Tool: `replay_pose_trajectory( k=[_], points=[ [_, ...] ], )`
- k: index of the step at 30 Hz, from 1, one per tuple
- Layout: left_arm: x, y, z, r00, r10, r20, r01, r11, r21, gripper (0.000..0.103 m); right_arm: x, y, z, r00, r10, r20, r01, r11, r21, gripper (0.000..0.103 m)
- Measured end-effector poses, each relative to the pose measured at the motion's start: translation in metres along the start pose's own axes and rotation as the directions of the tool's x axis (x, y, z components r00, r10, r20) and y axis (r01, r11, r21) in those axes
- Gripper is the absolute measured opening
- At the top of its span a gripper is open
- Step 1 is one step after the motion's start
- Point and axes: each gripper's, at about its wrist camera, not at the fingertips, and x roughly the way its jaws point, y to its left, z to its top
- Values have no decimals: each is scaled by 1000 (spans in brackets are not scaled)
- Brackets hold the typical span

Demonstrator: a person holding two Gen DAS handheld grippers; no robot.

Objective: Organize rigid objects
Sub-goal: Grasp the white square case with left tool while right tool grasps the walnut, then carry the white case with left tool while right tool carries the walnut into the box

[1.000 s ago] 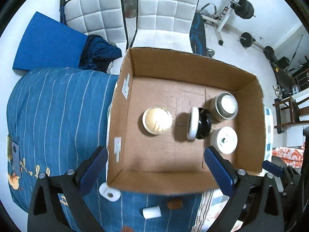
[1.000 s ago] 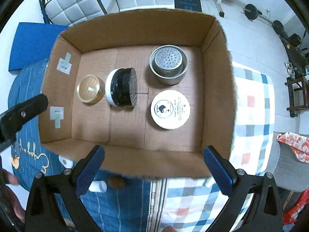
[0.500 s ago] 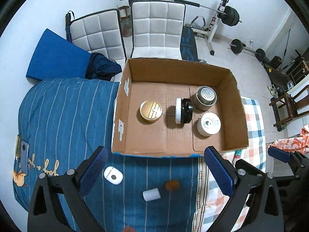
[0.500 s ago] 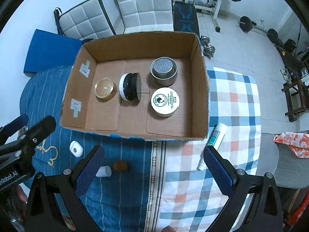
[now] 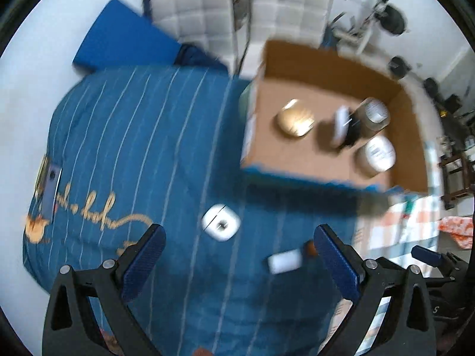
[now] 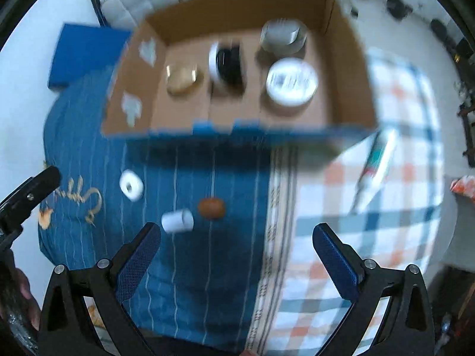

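both wrist cams high, facing down, sharing box [image 5: 332,68] [image 6: 347,68] & bedspread [image 5: 133,148] [image 6: 231,178]

No text can be read in either view, since both are smeared by motion blur. The white jar [image 6: 292,81] in the cardboard box [image 6: 350,68] carries dark print on its lid, and the blue bedspread [image 5: 124,154] bears a tan cursive script [image 5: 89,210], but neither resolves into letters. The tube [image 6: 375,163] on the checked cloth shows only coloured bands.
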Motion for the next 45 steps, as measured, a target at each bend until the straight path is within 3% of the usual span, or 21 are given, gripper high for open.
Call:
replay_pose_trajectory(
  k=[2,4,6,8,13,15,17,20,25,29,31,34,45],
  points=[
    [25,13,-11,998,39,-56,-39,999,-13,102,32,6,-3,999,1,-44,-1,1000,3,102],
    [46,22,-20,992,71,-106,-74,997,-23,102,62,11,-3,997,-9,-73,10,1000,10,95],
    [73,33,-30,982,92,-163,-100,994,-41,102,85,13,-2,994,-7,-107,10,1000,29,77],
    [97,43,-38,971,97,-217,-114,991,-68,102,107,13,1,991,4,-133,5,998,61,74],
    [142,58,-40,950,90,-300,-123,988,-94,102,136,21,4,987,3,-160,10,997,81,70],
    [159,62,-37,939,76,-337,-118,987,-105,102,145,24,5,984,0,-177,15,997,82,58],
    [169,64,-32,937,63,-343,-108,988,-112,102,152,29,5,982,-17,-187,32,996,78,57],
    [180,61,-26,935,71,-346,-101,993,-68,102,152,35,5,983,-48,-177,59,996,60,45],
    [196,50,-25,928,81,-363,-74,997,34,102,155,42,2,980,-73,-186,83,996,44,45],
    [203,51,-24,936,33,-350,-25,999,28,75,158,48,0,977,-87,-193,95,995,32,44],
    [207,51,-25,930,0,-368,5,1000,13,72,160,52,-2,975,-96,-198,103,994,24,44],
    [206,49,-30,934,0,-357,6,1000,14,54,161,57,-7,974,-110,-198,115,993,14,44],
    [181,53,-57,945,-28,-325,19,999,-32,54,145,48,-8,978,-97,-182,98,995,-3,44]
  ],
)
